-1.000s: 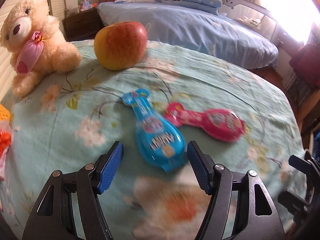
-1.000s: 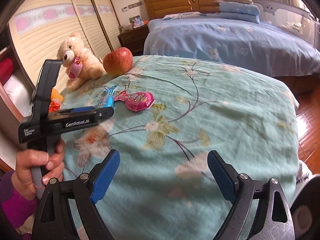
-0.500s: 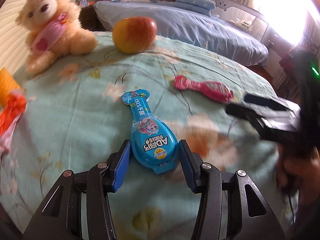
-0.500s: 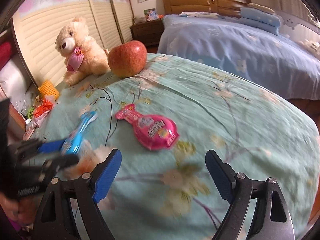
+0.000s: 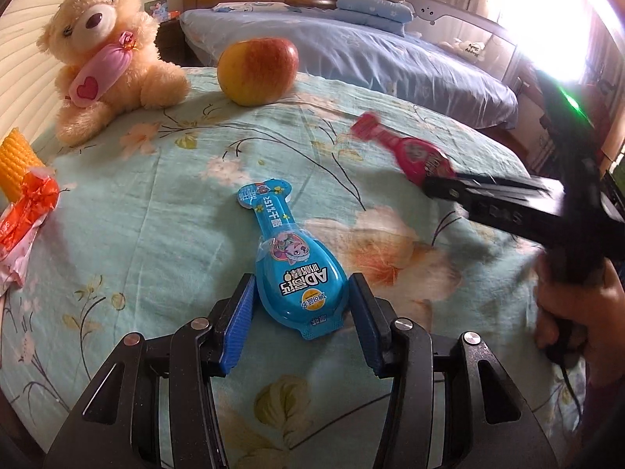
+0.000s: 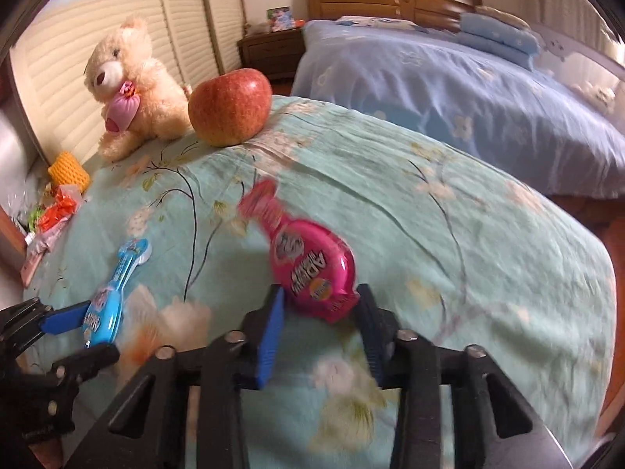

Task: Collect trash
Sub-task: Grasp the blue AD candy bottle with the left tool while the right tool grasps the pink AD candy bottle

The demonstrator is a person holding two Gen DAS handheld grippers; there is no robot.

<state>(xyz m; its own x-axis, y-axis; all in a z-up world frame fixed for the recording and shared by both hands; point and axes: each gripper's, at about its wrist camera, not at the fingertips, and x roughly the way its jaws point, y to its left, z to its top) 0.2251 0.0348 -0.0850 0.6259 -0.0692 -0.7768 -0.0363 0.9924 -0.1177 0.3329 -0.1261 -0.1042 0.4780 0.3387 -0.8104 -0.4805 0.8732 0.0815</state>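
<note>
The floral bedspread (image 5: 164,234) is bare cloth between the blue wrapper (image 5: 297,269) and the pink wrapper (image 6: 312,262), and this strip is passable. The left gripper (image 5: 302,312) and the right gripper (image 6: 318,312) stand close side by side, so lateral clearance between them is limited. At the far edge, the teddy bear (image 5: 105,51) and the apple (image 5: 256,70) stand nearly touching and block a straight reach beyond. At the left edge, the orange wrapper (image 5: 27,207) and the yellow foam net (image 5: 15,160) obstruct. To the right of the pink wrapper the bedspread is open as far as its edge
</note>
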